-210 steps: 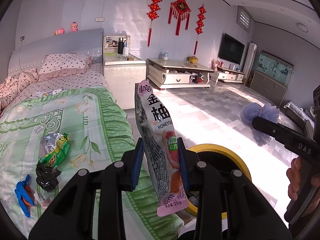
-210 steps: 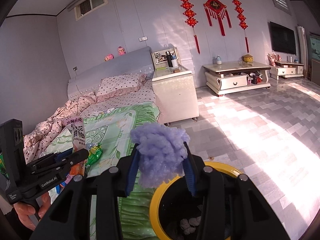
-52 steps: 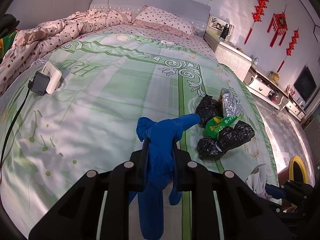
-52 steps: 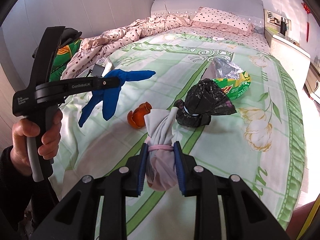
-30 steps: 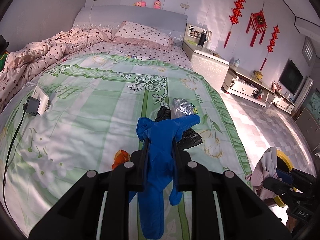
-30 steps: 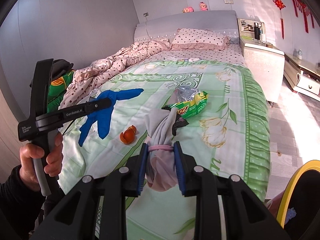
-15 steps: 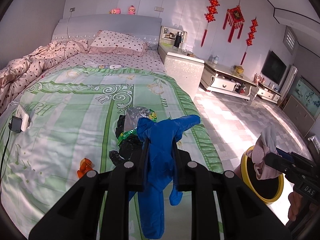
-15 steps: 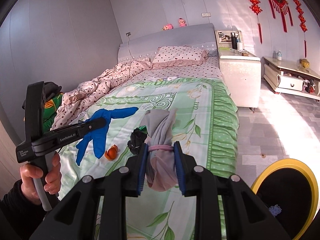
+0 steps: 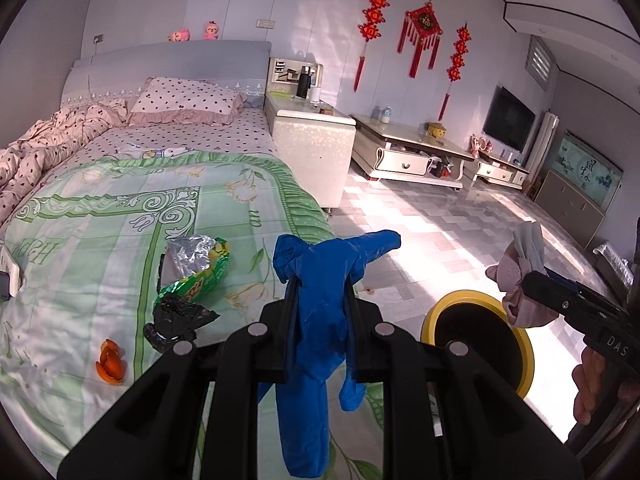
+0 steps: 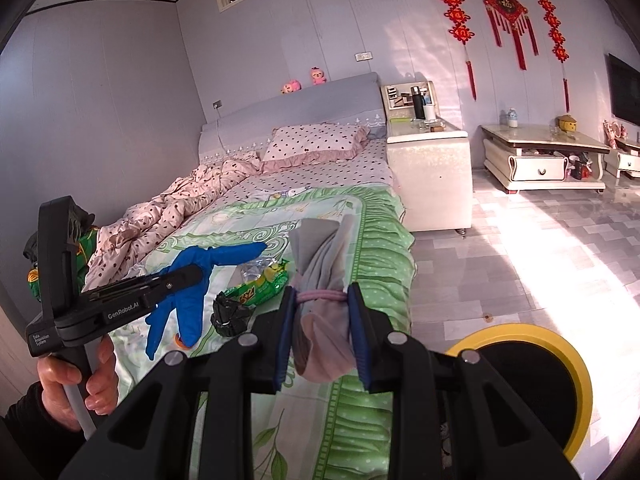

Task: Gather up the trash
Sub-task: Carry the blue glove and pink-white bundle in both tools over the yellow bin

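My left gripper (image 9: pixel 320 300) is shut on a blue rubber glove (image 9: pixel 320 280) and holds it above the bed's right edge; the glove also shows in the right wrist view (image 10: pixel 192 292). My right gripper (image 10: pixel 320 320) is shut on a grey-pink cloth bundle (image 10: pixel 320 304) tied with a pink band, also visible in the left wrist view (image 9: pixel 524 280) just above the bin. The yellow-rimmed black trash bin (image 9: pixel 528 364) (image 10: pixel 576 364) stands on the floor beside the bed. A green snack bag (image 9: pixel 196 276), a black bag (image 9: pixel 176 320) and orange peel (image 9: pixel 110 366) lie on the bed.
The green quilt (image 9: pixel 100 240) covers the bed, with a pink pillow (image 9: pixel 184 100) and crumpled blanket at the head. A white nightstand (image 9: pixel 312 140) and a low TV cabinet (image 9: pixel 408 152) stand along the wall. The tiled floor (image 10: pixel 540 260) lies sunlit to the right.
Both grippers have swung right from over the bed toward the bin, still holding the glove and the cloth bundle. The bin now sits closer in both views.
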Demonstrator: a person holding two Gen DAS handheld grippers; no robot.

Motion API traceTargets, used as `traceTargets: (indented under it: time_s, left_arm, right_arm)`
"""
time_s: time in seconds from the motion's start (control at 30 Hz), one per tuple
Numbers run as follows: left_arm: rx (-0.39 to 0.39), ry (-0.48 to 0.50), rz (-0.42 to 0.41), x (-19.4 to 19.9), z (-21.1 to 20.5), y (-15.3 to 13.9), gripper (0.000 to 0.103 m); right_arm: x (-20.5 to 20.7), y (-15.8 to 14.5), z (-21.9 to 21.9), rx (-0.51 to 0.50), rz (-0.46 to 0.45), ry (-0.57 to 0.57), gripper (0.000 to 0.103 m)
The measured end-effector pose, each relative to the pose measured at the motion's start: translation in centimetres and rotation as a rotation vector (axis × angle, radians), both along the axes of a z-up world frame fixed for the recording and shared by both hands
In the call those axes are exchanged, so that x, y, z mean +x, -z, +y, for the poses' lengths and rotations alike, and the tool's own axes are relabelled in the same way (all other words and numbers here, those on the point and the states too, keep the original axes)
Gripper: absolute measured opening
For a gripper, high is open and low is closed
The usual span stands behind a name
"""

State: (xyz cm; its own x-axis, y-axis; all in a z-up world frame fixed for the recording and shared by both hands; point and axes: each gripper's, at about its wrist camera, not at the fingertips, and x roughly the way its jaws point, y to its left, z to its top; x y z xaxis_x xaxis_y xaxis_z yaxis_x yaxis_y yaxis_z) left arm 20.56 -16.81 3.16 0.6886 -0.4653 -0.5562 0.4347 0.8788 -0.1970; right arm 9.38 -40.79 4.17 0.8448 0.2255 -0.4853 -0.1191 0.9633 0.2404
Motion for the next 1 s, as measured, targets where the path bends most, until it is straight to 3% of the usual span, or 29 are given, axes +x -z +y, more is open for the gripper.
traceTargets:
  time_s: [0.53,1.0]
  left_arm:
    - [-0.02,0.161,0.027,-1.3,-9.9,0.7,0.018]
    - [0.012,0.267,0.074,-1.1,-17.5,3.7,0.018]
  right_arm:
    - [-2.6,0.2,-8.8,0.021,-0.009,0.176,0.025]
    - [-3.2,2.8,-13.4,0.046,0.036,0.269,0.025]
